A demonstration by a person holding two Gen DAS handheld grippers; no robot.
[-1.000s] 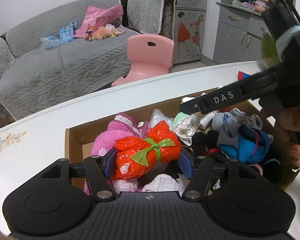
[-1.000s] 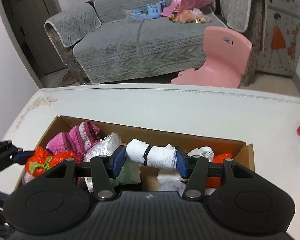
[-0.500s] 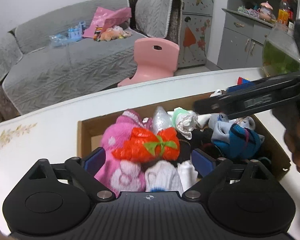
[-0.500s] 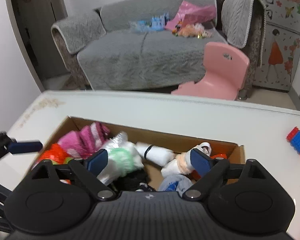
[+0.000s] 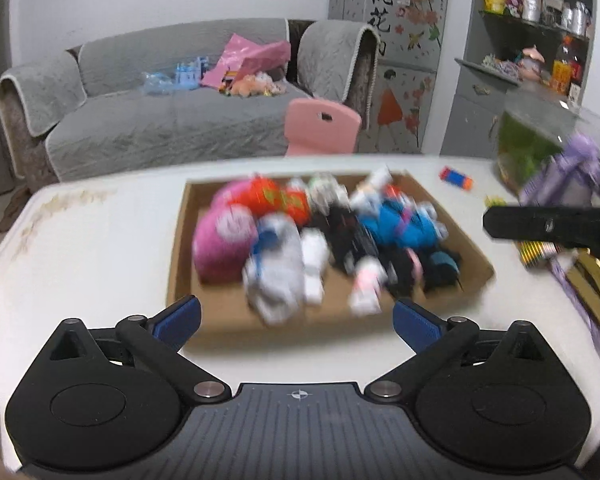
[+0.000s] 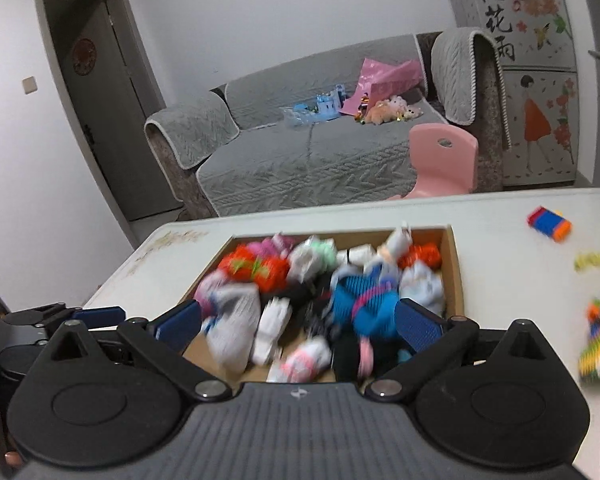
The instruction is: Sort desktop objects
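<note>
A shallow cardboard box (image 5: 180, 248) on the white table holds several rolled socks and bundles, blurred by motion. Among them are an orange bundle with a green tie (image 5: 278, 200), a pink fuzzy roll (image 5: 224, 236), a blue roll (image 5: 400, 228) and white rolls (image 5: 276, 276). My left gripper (image 5: 296, 320) is open and empty, above the box's near edge. My right gripper (image 6: 296, 326) is open and empty over the box (image 6: 454, 276). The orange bundle (image 6: 256, 268) lies at the box's far left in the right wrist view.
A striped toy block (image 6: 548, 226) and small yellow pieces (image 6: 590, 260) lie on the table to the right. A purple item (image 5: 576, 176), pencils (image 5: 540, 252) and a green tank (image 5: 532, 148) stand at the right. A pink chair (image 5: 320, 124) and grey sofa (image 5: 160, 128) stand behind.
Both grippers let go of their loads, the orange bundle and a white roll, into the box. Both have opened wide and pulled back and up from the box.
</note>
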